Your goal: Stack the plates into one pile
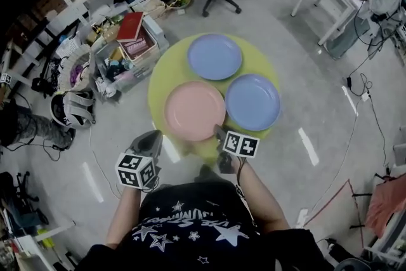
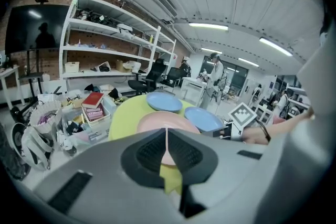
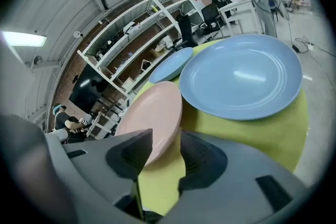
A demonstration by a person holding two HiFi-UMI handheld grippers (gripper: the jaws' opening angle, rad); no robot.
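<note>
The person's grey left gripper (image 1: 151, 136) with its marker cube (image 1: 136, 169) points forward and down, fingers (image 2: 149, 152) pressed together; the matching right gripper (image 1: 219, 131) angles down alongside, its fingers (image 3: 128, 152) standing wide apart.

A round yellow-green table (image 1: 163, 78) stands on the grey floor (image 1: 298, 54) and carries three plates, all lying flat with the hollow side up. The pink plate (image 1: 195, 110) lies at the near edge. The right blue plate (image 1: 252, 101) is just beside it, their rims almost meeting, and the far blue plate (image 1: 214, 56) lies behind both, near them but on neither.
</note>
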